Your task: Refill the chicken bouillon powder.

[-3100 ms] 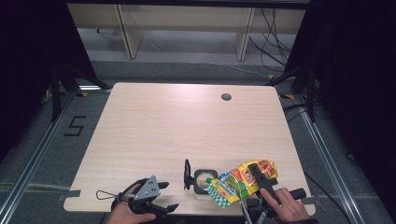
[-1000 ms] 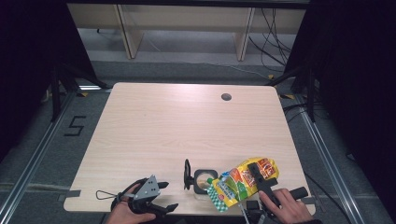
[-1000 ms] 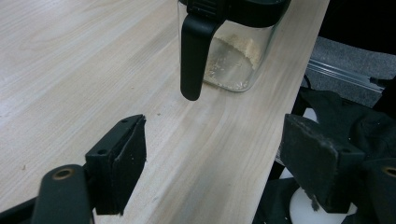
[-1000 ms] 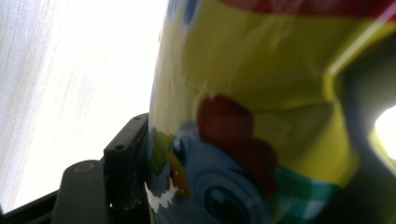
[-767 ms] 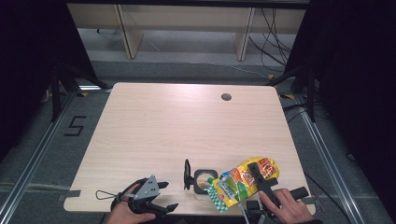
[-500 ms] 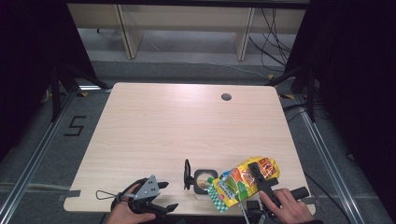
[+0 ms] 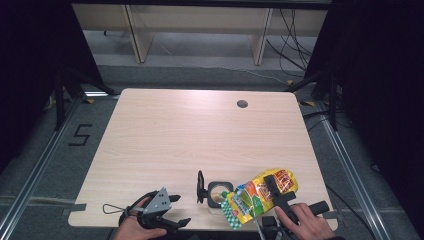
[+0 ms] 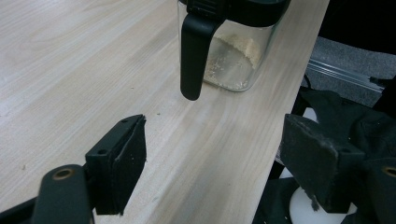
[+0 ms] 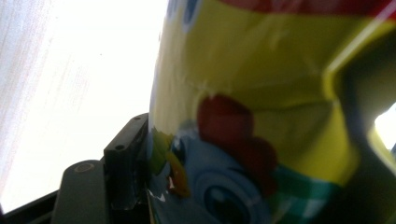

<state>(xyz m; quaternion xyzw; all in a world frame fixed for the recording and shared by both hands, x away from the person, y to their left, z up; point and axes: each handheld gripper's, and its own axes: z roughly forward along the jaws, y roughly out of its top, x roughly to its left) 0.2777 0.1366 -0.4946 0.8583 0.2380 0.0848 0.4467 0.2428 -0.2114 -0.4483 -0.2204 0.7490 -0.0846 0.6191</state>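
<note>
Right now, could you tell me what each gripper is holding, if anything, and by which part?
The right gripper clamps the yellow snack bag across its middle, tilted over the jar. The left gripper is open and holds nothing.

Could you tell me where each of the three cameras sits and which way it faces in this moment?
High view: above the person's side, facing forward and down on the table; both hands, left gripper and right gripper show.
Left gripper view: on the left gripper, looking between open jaws at the glass jar.
Right gripper view: on the right gripper, pressed against the yellow pouch.
Shared: jar and pouch appear from above too.
</note>
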